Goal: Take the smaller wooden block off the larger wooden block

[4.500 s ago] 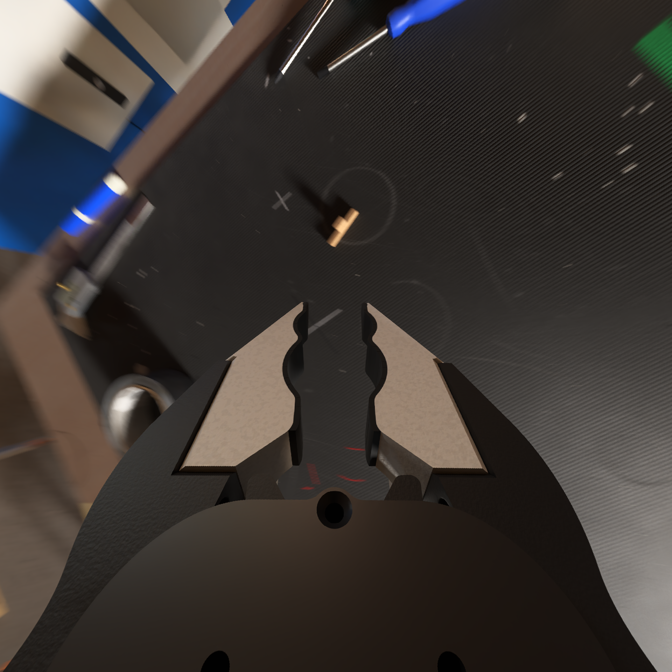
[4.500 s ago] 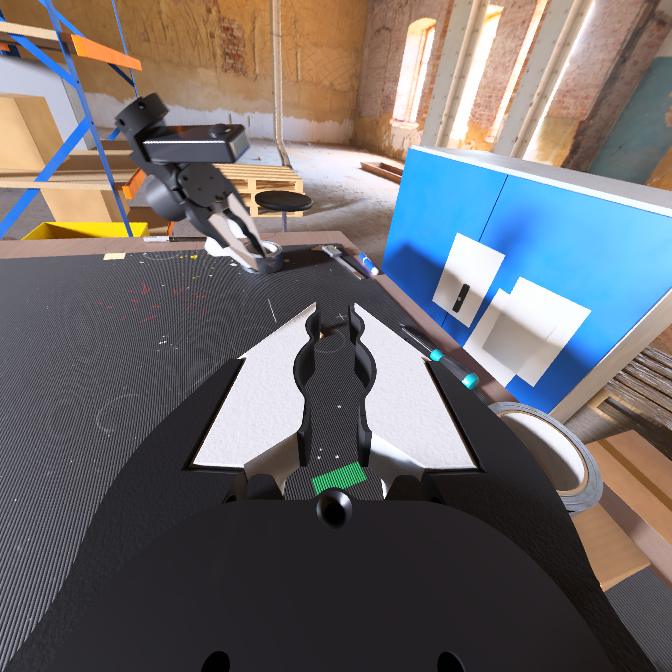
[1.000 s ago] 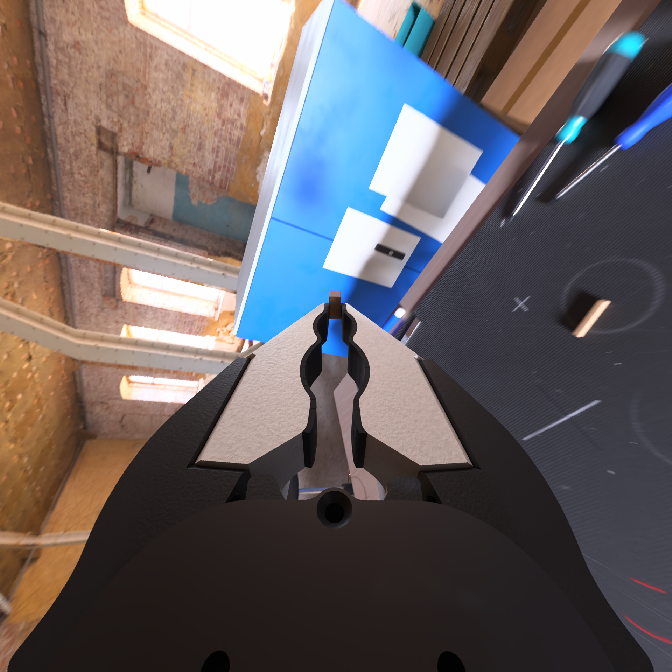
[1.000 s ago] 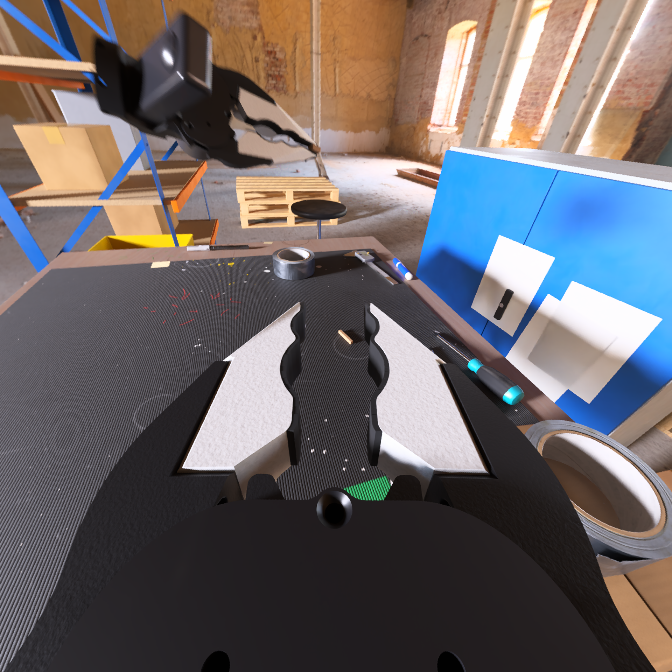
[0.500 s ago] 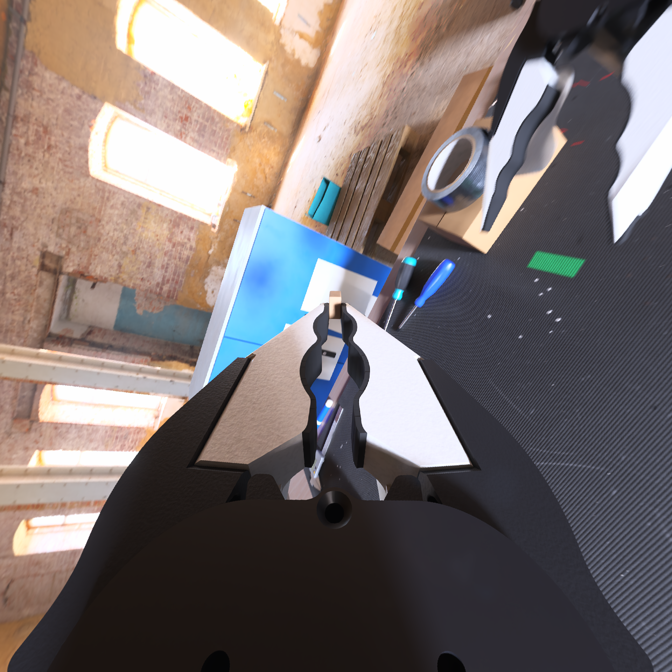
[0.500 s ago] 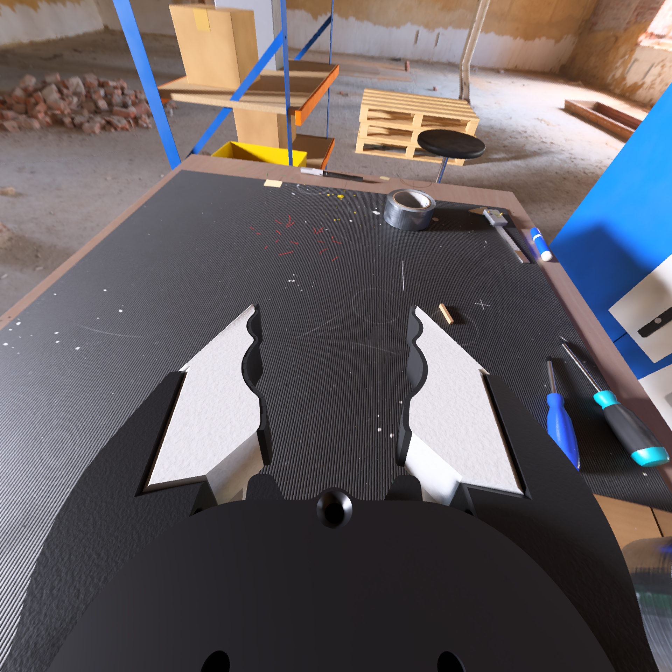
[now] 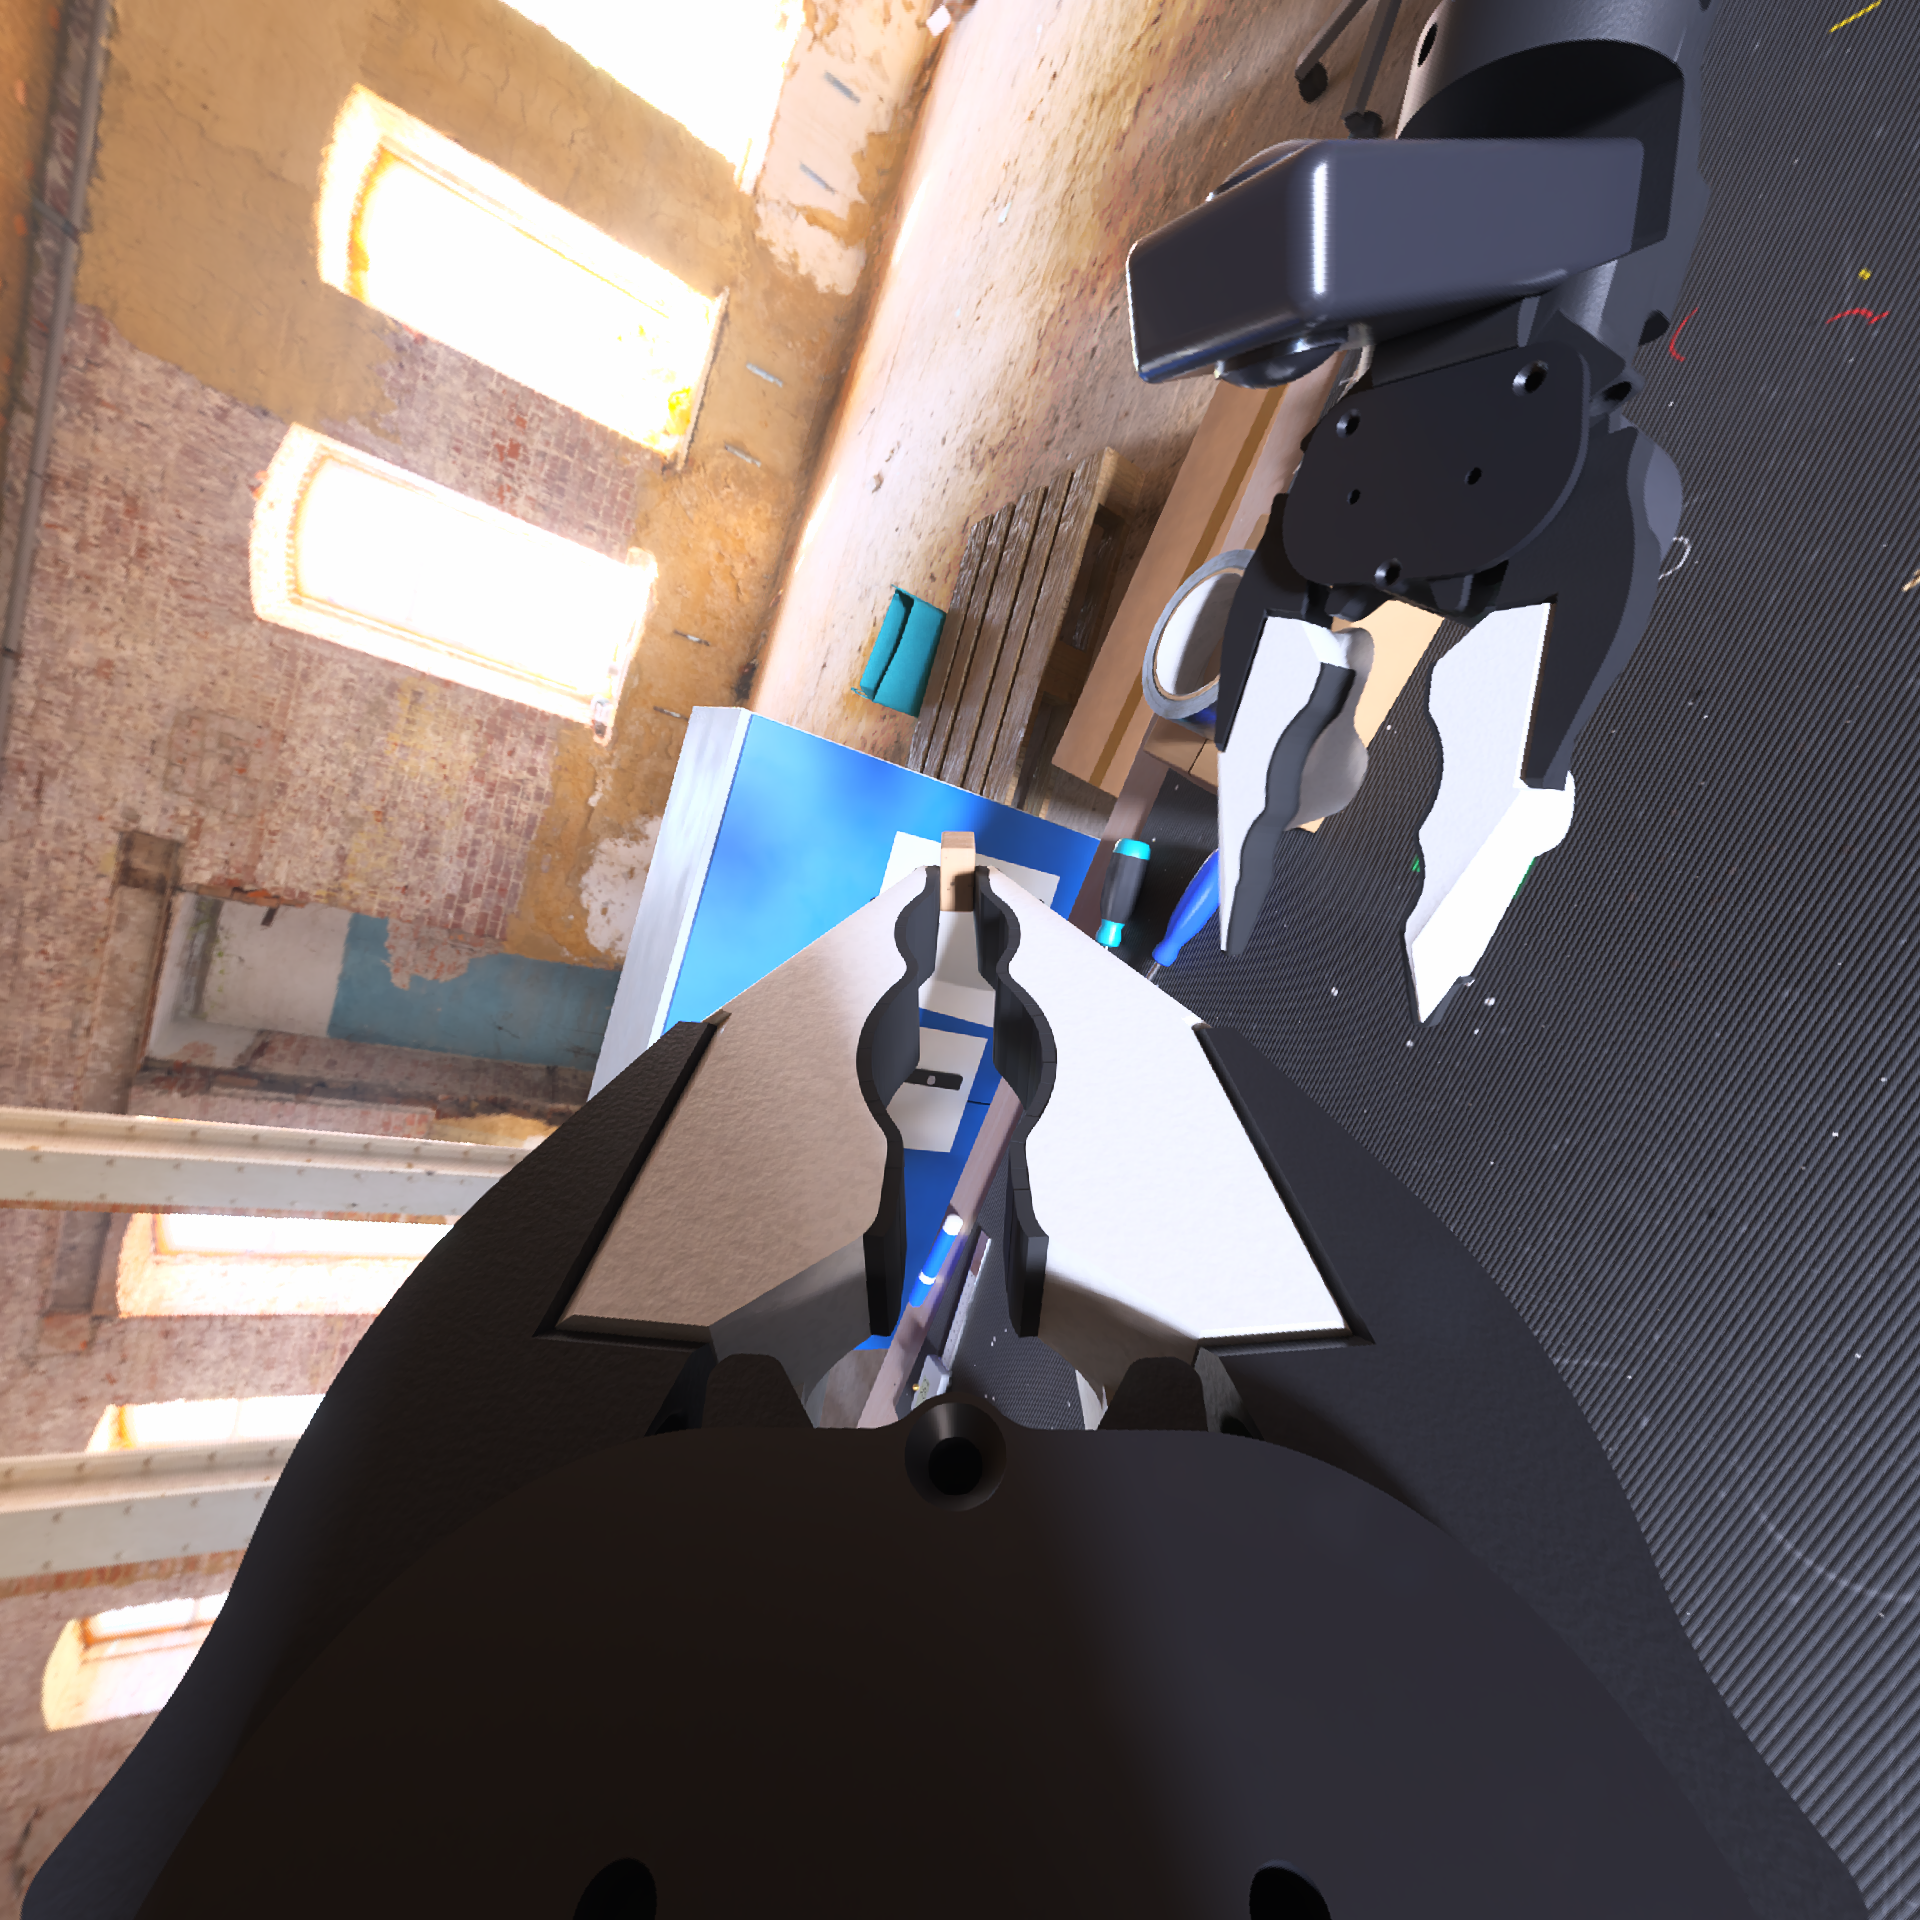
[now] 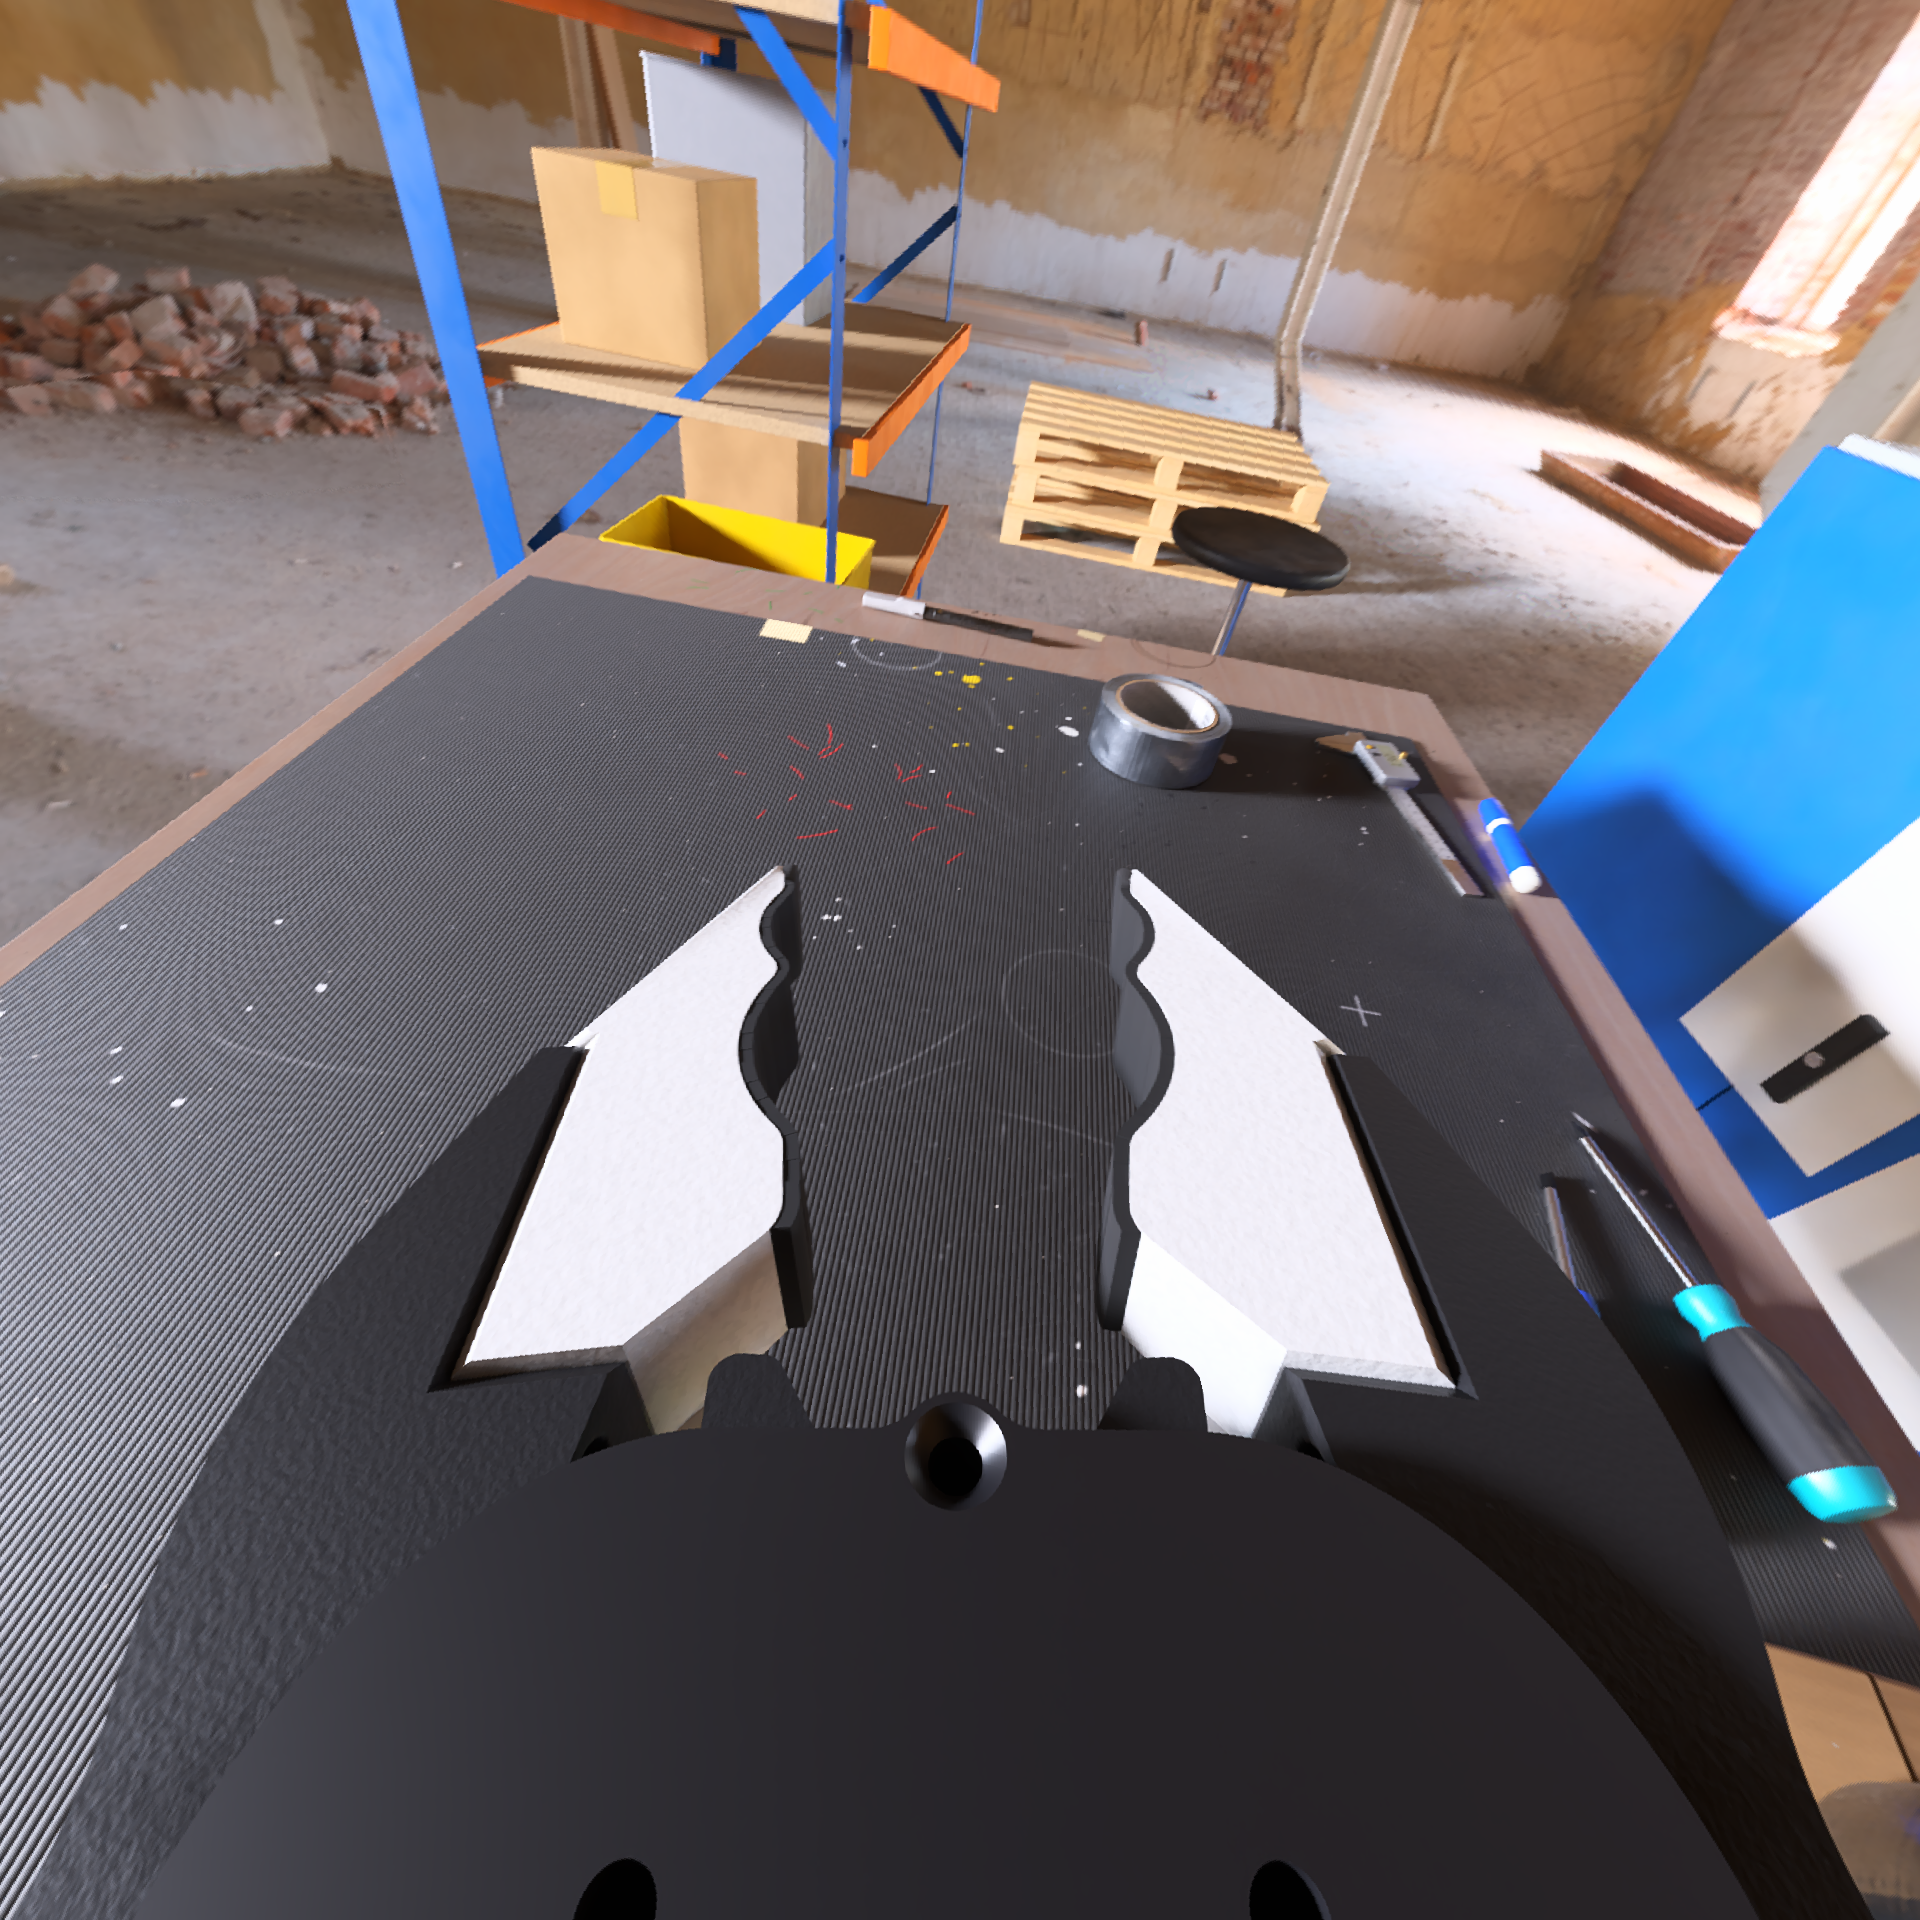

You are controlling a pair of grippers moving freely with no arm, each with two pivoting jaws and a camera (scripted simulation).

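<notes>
The black ribbed mat on the brown wooden table (image 8: pixel 416 935) lies under both grippers. The right gripper (image 8: pixel 954 883) has its jaws wide apart, with nothing between them. The left gripper (image 7: pixel 957 883) pinches the small light wooden block (image 7: pixel 957 862) at its fingertips, lifted above the mat.

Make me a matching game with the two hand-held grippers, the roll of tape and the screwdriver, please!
Things:
1. left hand-held gripper
2. right hand-held gripper
3. grey roll of duct tape
4. black screwdriver with teal bands

States or places:
A. lies along the right edge of the black mat
B. jaws wide apart, nothing between them
C. stands near the far edge of the mat
D. pinches a small light wooden block at its fingertips

Pairs: 1-D, 2-B, 3-C, 4-A
</notes>
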